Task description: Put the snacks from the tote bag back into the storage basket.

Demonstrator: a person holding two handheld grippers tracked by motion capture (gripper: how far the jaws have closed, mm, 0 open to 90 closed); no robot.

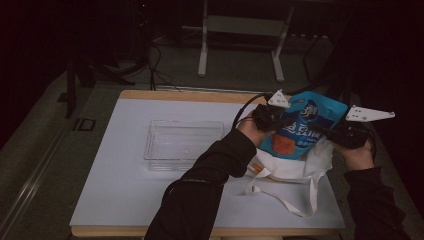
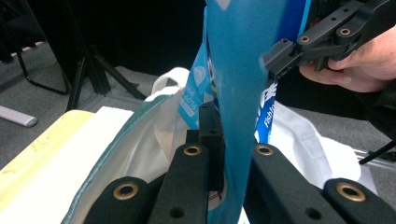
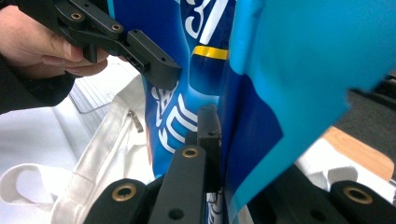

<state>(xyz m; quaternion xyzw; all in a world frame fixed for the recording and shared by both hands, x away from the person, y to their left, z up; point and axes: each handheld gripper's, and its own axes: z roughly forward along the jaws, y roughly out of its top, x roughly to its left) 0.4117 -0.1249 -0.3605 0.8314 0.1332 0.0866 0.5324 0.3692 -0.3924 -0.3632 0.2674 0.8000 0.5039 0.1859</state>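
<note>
A blue snack bag [image 1: 300, 127] with white lettering and an orange patch hangs above a white cloth tote bag [image 1: 290, 167] at the right of the table. My left gripper [image 1: 274, 119] is shut on the snack bag's left edge, and my right gripper [image 1: 330, 131] is shut on its right edge. In the left gripper view the blue snack bag [image 2: 236, 93] runs up between my black jaws, with the tote's open mouth [image 2: 154, 135] below and the other gripper [image 2: 322, 39] beyond. In the right gripper view the snack bag [image 3: 261, 93] sits between my jaws, over the tote bag [image 3: 107, 144] with its zip.
A clear plastic tray [image 1: 182, 145] stands empty on the white table top [image 1: 125, 190], left of the tote. The tote's long handle [image 1: 295, 205] loops toward the table's front edge. Beyond the table are a stand's legs [image 1: 240, 45] and cables on the floor.
</note>
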